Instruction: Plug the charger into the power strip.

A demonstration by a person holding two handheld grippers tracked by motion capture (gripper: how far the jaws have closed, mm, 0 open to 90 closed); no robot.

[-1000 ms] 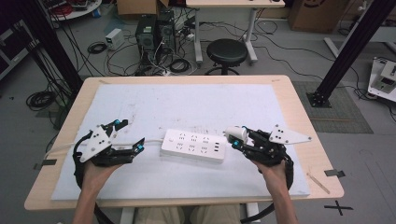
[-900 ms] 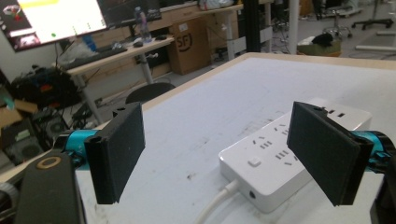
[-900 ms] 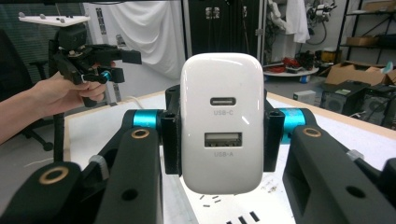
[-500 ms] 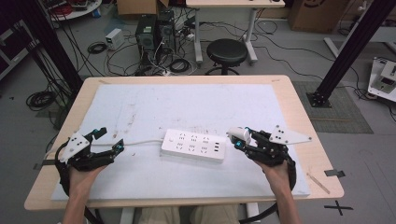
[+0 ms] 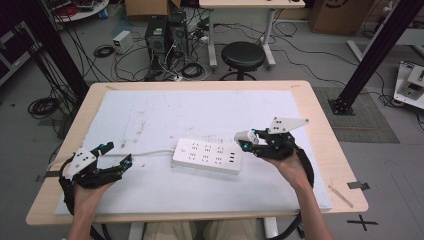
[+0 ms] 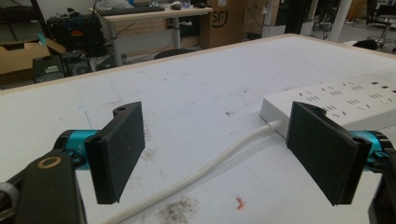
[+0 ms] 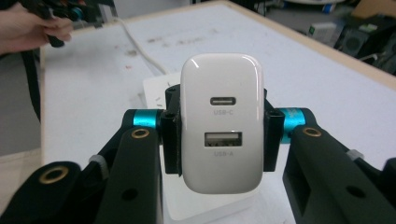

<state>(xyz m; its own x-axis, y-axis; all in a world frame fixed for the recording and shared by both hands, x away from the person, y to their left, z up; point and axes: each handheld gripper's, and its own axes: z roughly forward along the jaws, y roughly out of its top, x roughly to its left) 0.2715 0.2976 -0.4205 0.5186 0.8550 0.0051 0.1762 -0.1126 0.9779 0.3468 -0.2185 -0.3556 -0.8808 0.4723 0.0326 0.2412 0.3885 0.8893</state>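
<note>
A white power strip (image 5: 207, 155) lies mid-table on the white mat, its white cable (image 5: 150, 153) running left. In the left gripper view the strip (image 6: 345, 100) sits to the right and the cable (image 6: 219, 161) passes between the wide-apart jaws. My left gripper (image 5: 116, 155) is open near the table's left front, straddling the cable without touching it. My right gripper (image 5: 246, 140) is shut on a white USB charger (image 7: 222, 123), held just above the strip's right end. The charger's USB-C and USB-A ports face the camera.
The wooden table (image 5: 320, 125) carries a white mat (image 5: 200, 110). Beyond the far edge stand a black stool (image 5: 242, 55), computer towers (image 5: 162, 32) and tangled floor cables. A black frame post (image 5: 372, 55) rises at the right.
My left gripper has pulled back to the left and toward the front edge, away from the strip. The right gripper with the charger has barely moved.
</note>
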